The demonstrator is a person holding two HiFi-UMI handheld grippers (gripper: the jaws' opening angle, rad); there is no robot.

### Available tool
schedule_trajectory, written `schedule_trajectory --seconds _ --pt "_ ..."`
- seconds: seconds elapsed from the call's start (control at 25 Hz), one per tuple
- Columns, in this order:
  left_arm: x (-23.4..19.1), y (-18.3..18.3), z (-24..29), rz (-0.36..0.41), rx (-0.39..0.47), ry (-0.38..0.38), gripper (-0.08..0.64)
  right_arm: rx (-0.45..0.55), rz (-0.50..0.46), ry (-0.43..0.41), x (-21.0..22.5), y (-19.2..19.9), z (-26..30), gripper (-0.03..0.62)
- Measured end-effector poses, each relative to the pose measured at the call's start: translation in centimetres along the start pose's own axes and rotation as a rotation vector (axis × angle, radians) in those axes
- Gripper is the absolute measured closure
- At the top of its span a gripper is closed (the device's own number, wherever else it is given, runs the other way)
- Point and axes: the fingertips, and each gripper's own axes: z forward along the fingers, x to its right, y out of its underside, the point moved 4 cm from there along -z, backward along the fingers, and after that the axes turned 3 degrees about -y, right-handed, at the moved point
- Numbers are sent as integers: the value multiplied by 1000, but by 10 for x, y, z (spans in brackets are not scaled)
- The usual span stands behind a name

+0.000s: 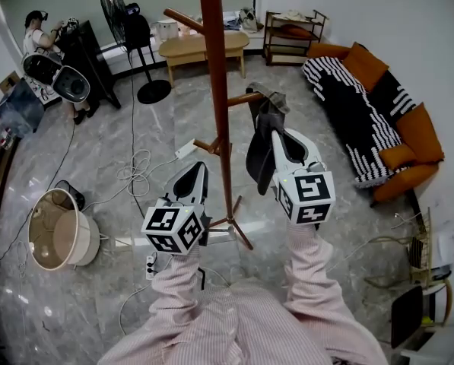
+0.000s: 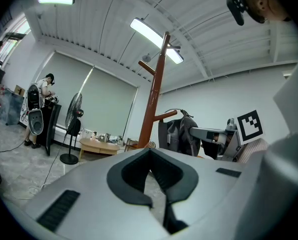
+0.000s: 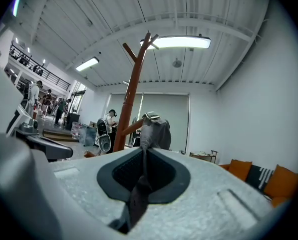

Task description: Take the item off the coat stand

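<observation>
One step of the task looks done, the grasp; the lifting off is still left. Nearest, low in the head view, two sleeves of striped cloth lead up to the two tools. The left gripper (image 1: 198, 175), a little left of the centre, has its jaws together with nothing between them. It waits just beside the pole and appears to touch nothing. The right gripper (image 1: 278, 139), right of the centre, is clamped on the dark grey garment (image 1: 258, 147). In the right gripper view a fold of this cloth runs down between the pads and is pinched there.

Just behind, the garment hangs from a short side peg (image 1: 246, 97) of the brown coat stand (image 1: 214, 67), which rises through the middle of the frame. The top of the garment seems to sit over the peg end by a collar or a loop, but the view is too small to be sure which one. So the item is on the stand and not yet free. I judge that it must be raised and drawn outward along the peg before the task is finished.

Farther, a standing fan (image 1: 114, 6) is at the upper left, a low wooden table (image 1: 204, 48) at the upper centre, and a sofa (image 1: 363, 112) with orange cushions at the upper right.
</observation>
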Motion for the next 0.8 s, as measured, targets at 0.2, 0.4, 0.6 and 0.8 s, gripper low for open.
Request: schedule_trajectory --seconds 0.2,0.4,0.6,0.8 --pt "4 1 3 2 -2 15 558 -4 15 27 8 5 -5 575" --pt "13 6 5 3 -13 27 558 -16 53 48 19 16 -16 577" --pt "17 12 7 2 -33 36 558 -27 111 48 23 32 -24 577" --pt "15 22 5 -3 -56 33 558 -36 182 7 17 54 -31 577"
